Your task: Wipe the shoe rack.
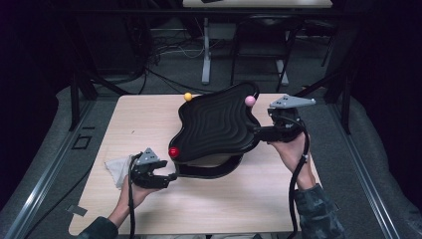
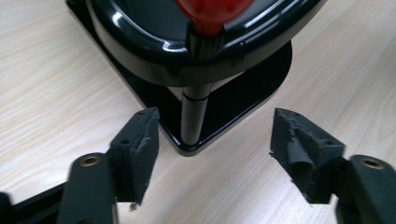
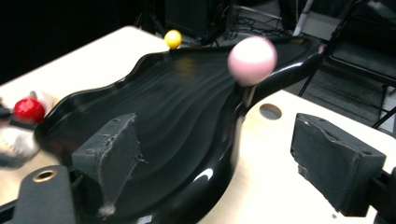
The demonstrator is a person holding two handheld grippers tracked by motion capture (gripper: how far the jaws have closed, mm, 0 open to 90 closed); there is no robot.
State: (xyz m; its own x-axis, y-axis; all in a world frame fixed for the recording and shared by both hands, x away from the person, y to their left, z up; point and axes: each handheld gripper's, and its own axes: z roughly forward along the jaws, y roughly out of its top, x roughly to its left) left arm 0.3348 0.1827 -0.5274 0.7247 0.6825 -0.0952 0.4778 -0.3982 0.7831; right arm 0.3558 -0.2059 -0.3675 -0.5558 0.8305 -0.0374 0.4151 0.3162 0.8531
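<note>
A glossy black tray (image 1: 214, 124) with a wavy ribbed surface stands tilted on a black base (image 1: 209, 172) in the middle of the table. Balls top its corner posts: red (image 1: 173, 152), yellow (image 1: 188, 96) and pink (image 1: 250, 101). My left gripper (image 1: 171, 177) is at the base's near left corner, open. In the left gripper view the pads flank the thin black post (image 2: 193, 116) under the red ball (image 2: 212, 11) without touching it. My right gripper (image 1: 256, 132) is open at the tray's right rim. In the right gripper view the tray's edge (image 3: 163, 102) lies between its wide-apart pads, below the pink ball (image 3: 252, 55).
A crumpled white cloth (image 1: 117, 167) lies on the light wooden table (image 1: 149, 119) just left of my left gripper. A round hole (image 3: 270, 111) shows in the tabletop near the pink ball. Beyond the table are cables, stand legs and dark floor.
</note>
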